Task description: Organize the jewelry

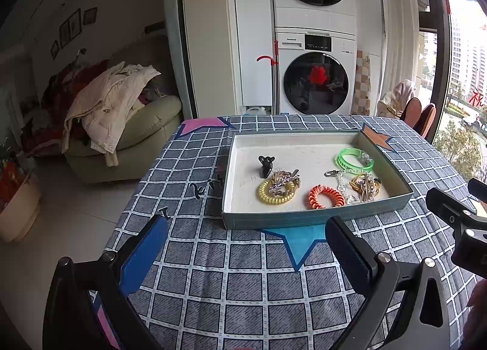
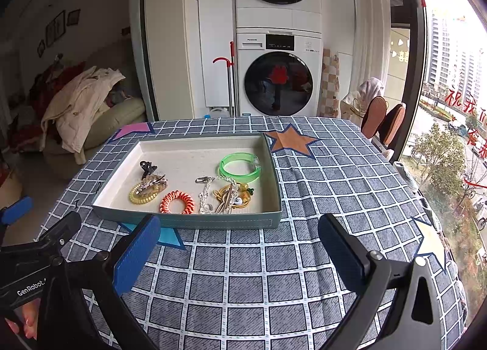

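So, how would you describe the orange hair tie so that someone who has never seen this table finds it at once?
On the checked tablecloth sits a shallow grey-green tray with a pale inside. Along its near wall, about the middle, lies the orange hair tie, flat and apart from the rest. It is a coiled spiral ring like the yellow one to its left, but bright orange with nothing lying on it.

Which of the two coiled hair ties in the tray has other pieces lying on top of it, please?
The yellow coiled hair tie, at the tray's left, has a silvery clip resting across it. The orange coiled hair tie beside it lies bare, with nothing on it.
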### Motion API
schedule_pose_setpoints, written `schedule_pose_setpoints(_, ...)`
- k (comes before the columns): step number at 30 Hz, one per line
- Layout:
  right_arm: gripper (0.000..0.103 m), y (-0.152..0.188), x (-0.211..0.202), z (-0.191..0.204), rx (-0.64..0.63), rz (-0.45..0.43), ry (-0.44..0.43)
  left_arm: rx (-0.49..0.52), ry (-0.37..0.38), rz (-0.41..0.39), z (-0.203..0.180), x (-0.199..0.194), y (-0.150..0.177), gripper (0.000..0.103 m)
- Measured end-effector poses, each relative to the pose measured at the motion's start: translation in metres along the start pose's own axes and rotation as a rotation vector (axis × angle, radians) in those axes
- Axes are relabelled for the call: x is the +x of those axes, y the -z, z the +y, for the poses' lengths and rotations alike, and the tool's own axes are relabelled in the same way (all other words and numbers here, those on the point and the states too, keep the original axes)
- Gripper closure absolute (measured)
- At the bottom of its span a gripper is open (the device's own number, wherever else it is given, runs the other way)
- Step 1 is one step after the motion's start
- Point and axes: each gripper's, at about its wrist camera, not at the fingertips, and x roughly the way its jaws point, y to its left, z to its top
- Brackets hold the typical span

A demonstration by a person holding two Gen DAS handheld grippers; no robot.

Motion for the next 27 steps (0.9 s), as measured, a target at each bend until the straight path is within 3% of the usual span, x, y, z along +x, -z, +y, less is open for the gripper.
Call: schedule_pose_setpoints(27, 0.000, -0.0002, -0.0003, 0.0001, 0.002, 0.001, 0.000, -0.001, 0.006, 0.007, 0.0011, 0.0015, 0.0002, 0.000)
